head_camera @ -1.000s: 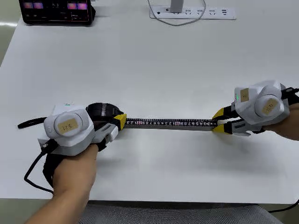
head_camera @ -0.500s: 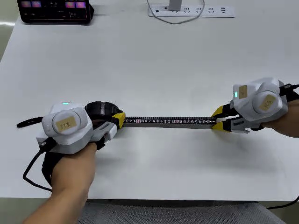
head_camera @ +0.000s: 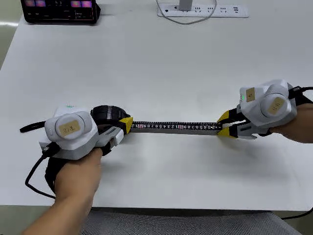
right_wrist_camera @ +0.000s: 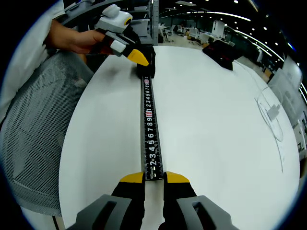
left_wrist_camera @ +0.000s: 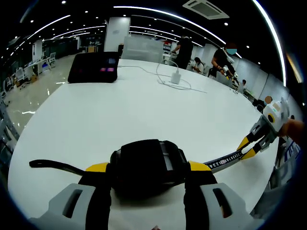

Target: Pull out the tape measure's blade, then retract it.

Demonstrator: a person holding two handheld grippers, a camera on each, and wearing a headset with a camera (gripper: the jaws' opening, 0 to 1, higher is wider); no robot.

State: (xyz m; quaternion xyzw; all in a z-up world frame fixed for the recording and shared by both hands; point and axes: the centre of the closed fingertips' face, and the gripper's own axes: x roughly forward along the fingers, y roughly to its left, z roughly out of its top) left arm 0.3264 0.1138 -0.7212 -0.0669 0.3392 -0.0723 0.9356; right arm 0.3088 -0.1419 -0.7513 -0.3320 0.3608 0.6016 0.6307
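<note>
**Tape blade stretching between two grippers on a white table**

The left gripper [head_camera: 118,123] is clenching the tape measure [left_wrist_camera: 148,165], its yellow-tipped jaws pressing against either side of the black case. The case is sitting at the near left of the white table [head_camera: 171,63], and a black strap [head_camera: 30,129] is trailing from it toward the left edge.

The blade [head_camera: 176,127] is running out of the case to the right, numbers facing up, in a straight dark line low across the tabletop. Whether it is touching the surface cannot be told.

The right gripper [head_camera: 224,126] is pinching the free end of the blade. In the right gripper view its two yellow tips are closing in on the blade's last markings from both sides. The two grippers are sitting well apart, joined by the blade.

The person's left hand [head_camera: 78,171] is gripping the left tool from below, and the right hand [head_camera: 299,122] is holding the other at the table's right side.

A dark tablet [head_camera: 58,10] is glowing at the far left corner, and a white power strip [head_camera: 203,10] is lying along the far edge. A grey mesh chair [right_wrist_camera: 29,139] is showing beside the table's near edge.
</note>
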